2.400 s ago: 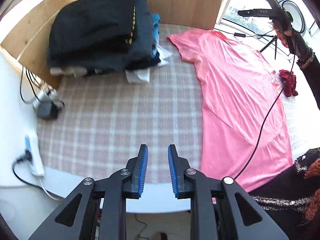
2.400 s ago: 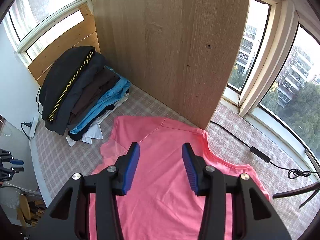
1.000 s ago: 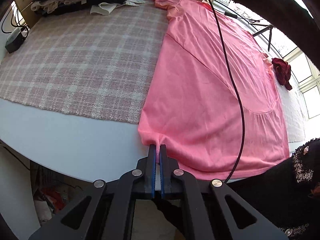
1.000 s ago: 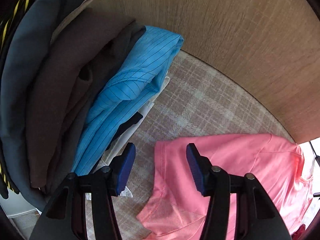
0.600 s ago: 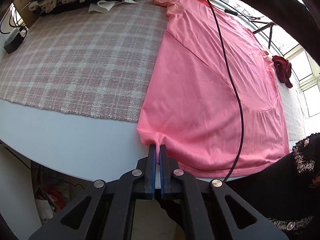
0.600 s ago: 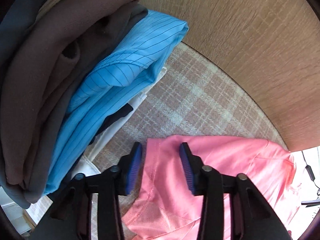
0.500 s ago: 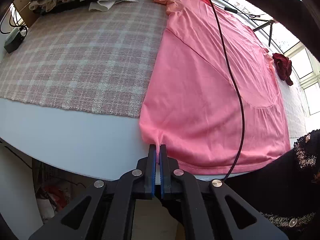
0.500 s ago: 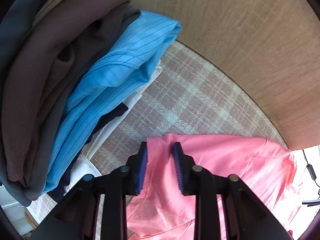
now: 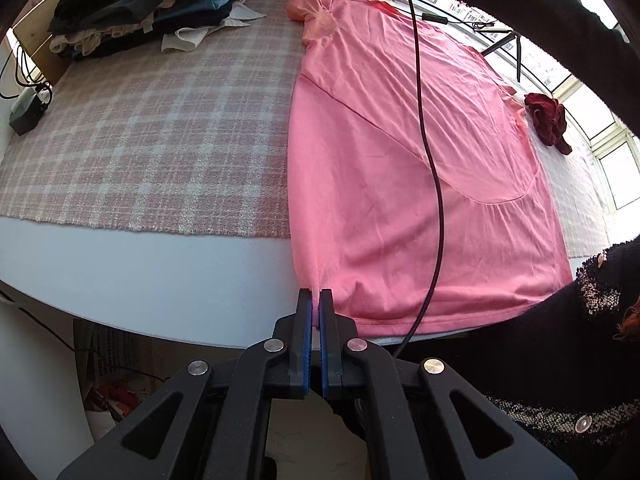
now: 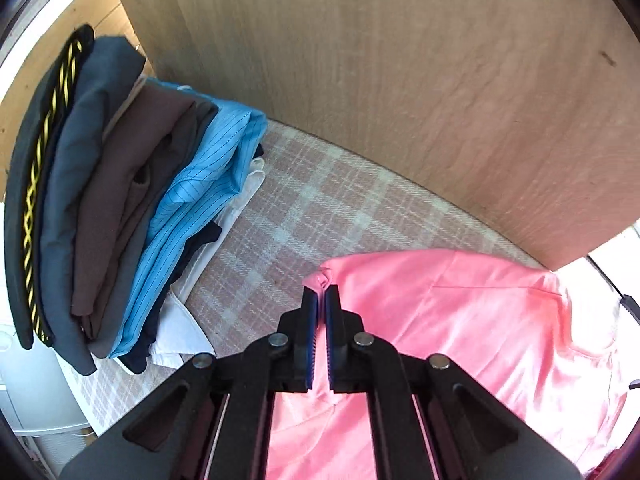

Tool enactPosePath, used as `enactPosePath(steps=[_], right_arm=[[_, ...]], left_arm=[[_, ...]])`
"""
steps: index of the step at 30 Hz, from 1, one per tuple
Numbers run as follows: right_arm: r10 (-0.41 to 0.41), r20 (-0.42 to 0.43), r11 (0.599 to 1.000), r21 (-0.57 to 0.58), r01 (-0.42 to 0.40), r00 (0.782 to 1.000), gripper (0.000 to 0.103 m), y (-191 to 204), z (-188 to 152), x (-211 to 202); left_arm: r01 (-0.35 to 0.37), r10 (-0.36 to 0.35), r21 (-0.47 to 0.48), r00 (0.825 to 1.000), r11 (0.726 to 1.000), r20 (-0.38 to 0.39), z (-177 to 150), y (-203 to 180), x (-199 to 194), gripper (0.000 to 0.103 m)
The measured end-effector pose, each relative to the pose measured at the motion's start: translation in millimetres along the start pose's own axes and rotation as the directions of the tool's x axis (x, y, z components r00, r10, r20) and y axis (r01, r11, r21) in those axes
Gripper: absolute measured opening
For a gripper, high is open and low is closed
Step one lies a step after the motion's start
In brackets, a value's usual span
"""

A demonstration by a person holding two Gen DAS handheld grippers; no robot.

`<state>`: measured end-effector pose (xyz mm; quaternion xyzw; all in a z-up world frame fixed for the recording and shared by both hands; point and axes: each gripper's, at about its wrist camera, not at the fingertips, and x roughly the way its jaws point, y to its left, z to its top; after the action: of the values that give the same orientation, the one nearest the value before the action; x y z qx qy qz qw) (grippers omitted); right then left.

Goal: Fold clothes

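Pink shirt [image 9: 404, 168] lies spread flat, partly on the checked cloth [image 9: 152, 140] and partly over the white table [image 9: 140, 272] edge nearest me. My left gripper [image 9: 315, 312] has its jaws pressed together on the shirt's near hem corner. My right gripper [image 10: 320, 300] is pinched on the far sleeve edge, lifting a small fold of fabric. Just beside that sleeve sits a stack of folded clothes [image 10: 120, 216] against the wooden board [image 10: 380, 80]. A black cable [image 9: 424, 120] hangs across the shirt; I think it is clear of the fabric, though I cannot be sure.
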<state>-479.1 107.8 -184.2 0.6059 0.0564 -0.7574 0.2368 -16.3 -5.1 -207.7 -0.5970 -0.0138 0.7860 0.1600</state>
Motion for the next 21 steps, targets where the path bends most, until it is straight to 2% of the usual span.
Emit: enactPosePath(steps=[7,10,16,18,21], right_arm=[[-0.013,0.074,0.996,0.085,0.006,0.997,0.004,-61,-52,-56],[-0.036,0.093,0.992,0.126,0.024,0.995,0.004,-101,-53,-72],[-0.061,0.077,0.974,0.223,0.043,0.995,0.004,-164,-95,-70],[-0.048,0.066,0.968,0.249,0.03,0.997,0.004,-181,-107,-65],[-0.069,0.037,0.963,0.265,0.056,0.997,0.005,-188,-113,-45]], left_arm=[[0.064,-0.064,0.123,0.998,0.99,-0.004,2,-51,-6,0.002],[0.09,-0.086,0.19,0.996,0.978,-0.032,0,-75,2,0.002],[0.158,-0.13,0.257,0.984,0.954,-0.121,-16,-106,32,0.002],[0.181,-0.146,0.251,0.978,0.951,-0.151,-19,-106,41,0.003],[0.184,-0.15,0.219,0.975,0.958,-0.164,-20,-104,46,0.004]])
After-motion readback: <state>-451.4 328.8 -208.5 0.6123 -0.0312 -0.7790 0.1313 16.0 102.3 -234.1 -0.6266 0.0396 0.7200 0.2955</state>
